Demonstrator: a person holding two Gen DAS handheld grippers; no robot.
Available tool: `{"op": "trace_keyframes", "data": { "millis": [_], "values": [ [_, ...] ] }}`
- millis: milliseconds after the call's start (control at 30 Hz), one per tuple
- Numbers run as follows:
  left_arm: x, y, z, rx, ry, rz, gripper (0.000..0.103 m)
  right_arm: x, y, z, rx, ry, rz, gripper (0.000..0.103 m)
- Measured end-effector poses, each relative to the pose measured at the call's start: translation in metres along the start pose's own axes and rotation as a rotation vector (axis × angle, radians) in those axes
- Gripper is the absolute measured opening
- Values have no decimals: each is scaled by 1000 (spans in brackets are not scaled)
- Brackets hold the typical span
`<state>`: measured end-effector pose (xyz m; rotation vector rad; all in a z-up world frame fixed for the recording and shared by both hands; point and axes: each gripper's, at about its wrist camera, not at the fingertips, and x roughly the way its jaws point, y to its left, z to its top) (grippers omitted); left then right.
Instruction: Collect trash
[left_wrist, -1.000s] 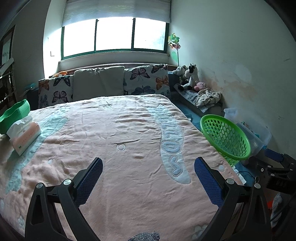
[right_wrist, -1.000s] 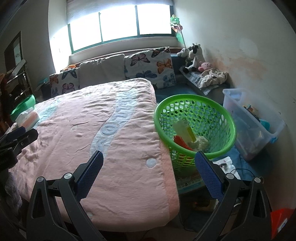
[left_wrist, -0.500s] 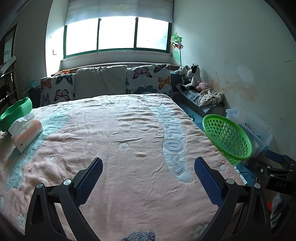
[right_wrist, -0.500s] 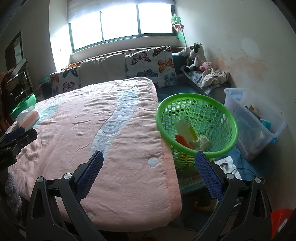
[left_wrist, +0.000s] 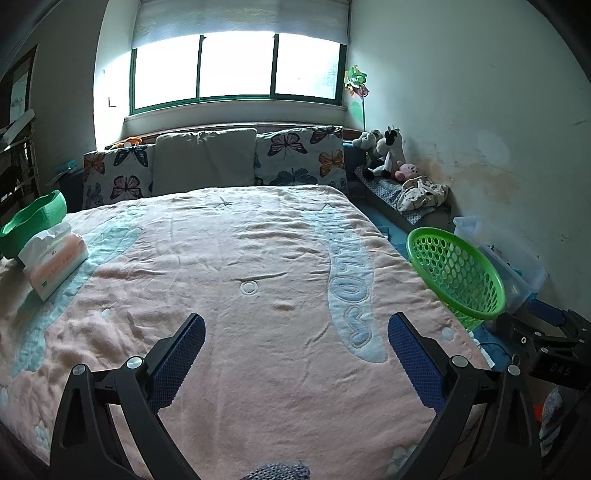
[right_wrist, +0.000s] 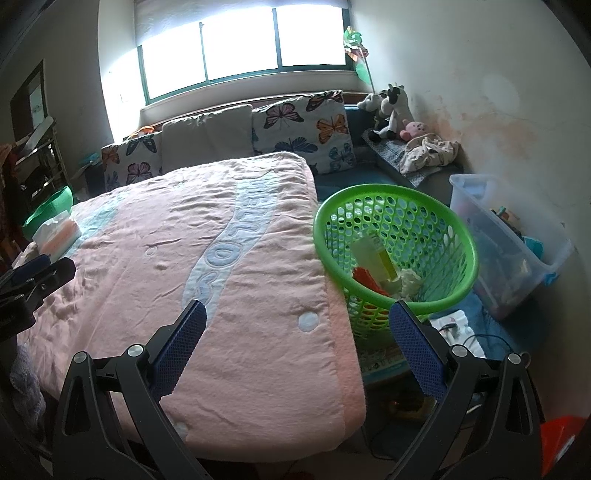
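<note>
Both tools, left (left_wrist: 295, 350) and right (right_wrist: 295, 347), are spread and empty over the bed (left_wrist: 258, 266). Trash (right_wrist: 384, 269) lies in the basket (right_wrist: 454, 225) beside the bed; a careless swing could tip it.

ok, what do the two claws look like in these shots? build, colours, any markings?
Both match: the left claw and right claw each have black triangular-cutout frames with silver bolts and two fingers faced with blue textured pads. In the left view, the right claw's black body shows pale lettering, partly readable. Something grey and knitted, perhaps a sleeve, shows at the bottom edge. No cables visible on either.
</note>
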<state>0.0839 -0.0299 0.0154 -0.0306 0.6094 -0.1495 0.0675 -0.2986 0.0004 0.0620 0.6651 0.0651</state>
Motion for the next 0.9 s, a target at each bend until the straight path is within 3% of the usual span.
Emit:
{"op": "trace_keyframes", "data": {
  "millis": [900],
  "values": [
    [5, 3, -2, -16, 9, 22, 96, 3, 6, -1, -9, 6, 19, 98]
  ]
}}
